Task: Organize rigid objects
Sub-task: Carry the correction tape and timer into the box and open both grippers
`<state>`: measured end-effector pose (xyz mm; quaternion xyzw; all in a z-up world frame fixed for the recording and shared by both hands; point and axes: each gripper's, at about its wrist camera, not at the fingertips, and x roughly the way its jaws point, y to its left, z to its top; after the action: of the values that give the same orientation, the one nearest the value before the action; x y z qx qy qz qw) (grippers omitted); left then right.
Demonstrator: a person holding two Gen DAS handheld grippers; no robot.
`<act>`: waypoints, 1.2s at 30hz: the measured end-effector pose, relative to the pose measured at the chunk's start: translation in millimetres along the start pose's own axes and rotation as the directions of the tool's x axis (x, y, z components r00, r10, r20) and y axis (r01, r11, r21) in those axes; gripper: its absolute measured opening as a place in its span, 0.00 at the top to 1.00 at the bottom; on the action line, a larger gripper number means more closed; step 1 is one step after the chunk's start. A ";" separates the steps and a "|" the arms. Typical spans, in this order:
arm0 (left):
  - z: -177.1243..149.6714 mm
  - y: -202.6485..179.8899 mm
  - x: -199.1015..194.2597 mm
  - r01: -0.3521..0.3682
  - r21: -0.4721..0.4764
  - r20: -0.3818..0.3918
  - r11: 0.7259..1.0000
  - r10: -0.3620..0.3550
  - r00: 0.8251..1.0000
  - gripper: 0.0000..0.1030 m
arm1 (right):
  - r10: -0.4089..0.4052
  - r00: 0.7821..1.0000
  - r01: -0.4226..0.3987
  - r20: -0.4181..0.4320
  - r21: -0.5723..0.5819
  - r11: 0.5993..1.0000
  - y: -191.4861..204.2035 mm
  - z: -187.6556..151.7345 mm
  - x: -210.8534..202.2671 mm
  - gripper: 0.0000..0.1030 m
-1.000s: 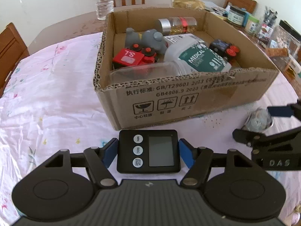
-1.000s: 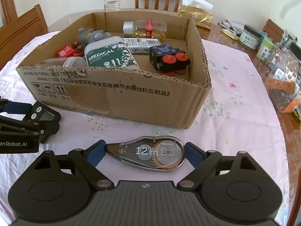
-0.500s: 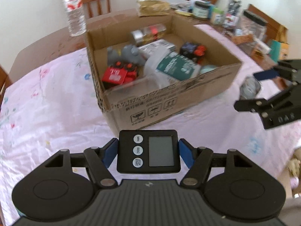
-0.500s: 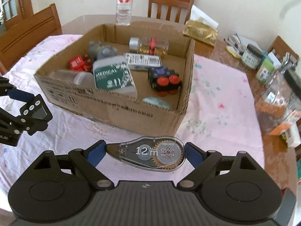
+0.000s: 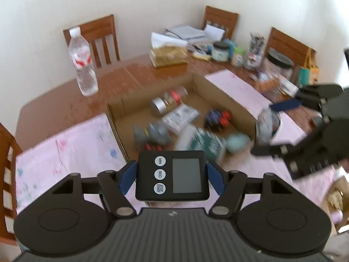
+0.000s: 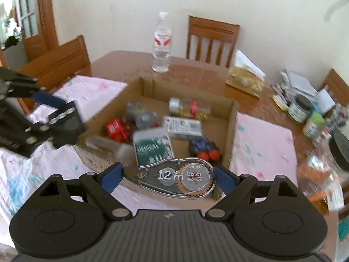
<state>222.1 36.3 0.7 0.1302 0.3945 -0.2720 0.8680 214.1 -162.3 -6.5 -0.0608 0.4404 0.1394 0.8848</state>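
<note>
My left gripper (image 5: 172, 180) is shut on a black digital timer (image 5: 172, 178) and holds it high above the near side of the open cardboard box (image 5: 115, 120). My right gripper (image 6: 169, 178) is shut on a clear correction tape dispenser (image 6: 177, 178) above the box's near wall (image 6: 232, 131). The box holds a green medical bottle (image 6: 152, 149), grey toy (image 6: 141, 114), red toy (image 6: 115, 128), glitter jar (image 6: 189, 107) and black toy car (image 6: 204, 148). The right gripper shows in the left wrist view (image 5: 270, 128); the left one shows in the right wrist view (image 6: 59, 122).
A water bottle (image 6: 161, 52) stands on the brown table behind the box. Jars and clutter (image 6: 305, 111) crowd the right side. A gold packet (image 6: 244, 83) lies behind the box. Wooden chairs (image 6: 212, 41) surround the table. A pink cloth (image 6: 261, 148) covers the table.
Both grippers have risen well above the table with their objects still held, and now look down into the box from higher up. The views are motion-blurred.
</note>
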 end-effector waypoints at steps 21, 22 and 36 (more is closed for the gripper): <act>75.7 50.7 137.2 -0.173 -0.147 -0.042 0.974 0.169 0.985 0.13 | 0.052 0.998 -0.053 -0.020 -0.021 0.998 -37.0 31.1 51.9 0.10; 74.9 50.1 135.3 -0.182 -0.151 -0.028 0.972 0.180 0.983 0.08 | 0.050 0.999 -0.050 -0.019 -0.024 0.998 -39.0 32.1 52.9 0.10; 52.6 32.0 71.4 -0.166 -0.187 0.091 0.968 0.185 0.979 0.03 | 0.018 0.999 -0.020 -0.036 -0.040 0.999 -66.3 60.7 94.7 0.10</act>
<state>311.4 12.9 -18.4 0.0713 0.3569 -0.1641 0.9168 334.6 -193.2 -46.1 -0.0769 0.4539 0.1555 0.8740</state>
